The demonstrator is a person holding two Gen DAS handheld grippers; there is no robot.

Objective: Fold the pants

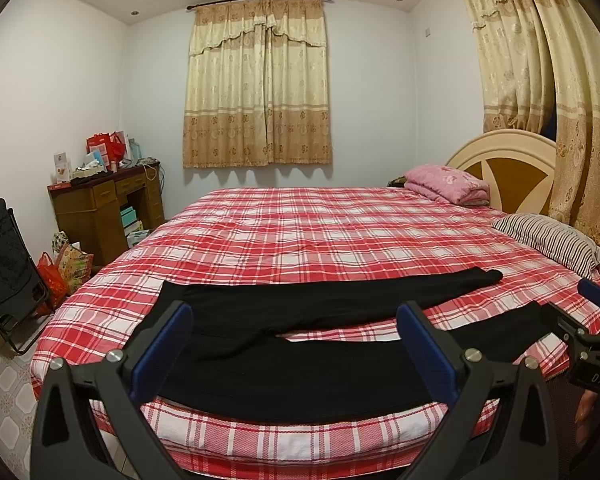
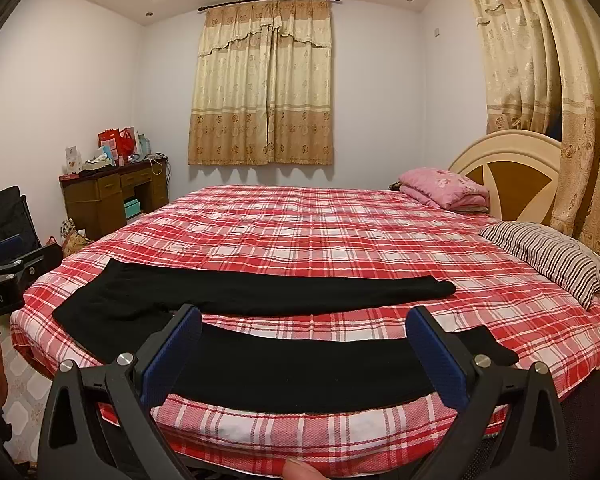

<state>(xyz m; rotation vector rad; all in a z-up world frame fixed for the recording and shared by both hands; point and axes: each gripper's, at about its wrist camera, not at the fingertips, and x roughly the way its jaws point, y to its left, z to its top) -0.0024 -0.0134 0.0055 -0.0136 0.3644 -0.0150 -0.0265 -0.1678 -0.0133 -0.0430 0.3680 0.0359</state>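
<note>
Black pants (image 1: pixel 300 304) lie flat and spread on the red plaid bed (image 1: pixel 300 232), waist to the left, the two legs running right and splayed apart. They also show in the right wrist view (image 2: pixel 260 292). My left gripper (image 1: pixel 294 312) is open, held above the near edge of the bed over the near leg. My right gripper (image 2: pixel 304 316) is open too, above the near leg further right. Neither touches the cloth. The right gripper shows at the right edge of the left wrist view (image 1: pixel 596 320).
A striped pillow (image 1: pixel 552 240) and a folded pink quilt (image 1: pixel 448 184) lie by the headboard at right. A wooden desk (image 1: pixel 104 208) with clutter, bags (image 1: pixel 64 268) and a black folding chair (image 1: pixel 4 264) stand left of the bed.
</note>
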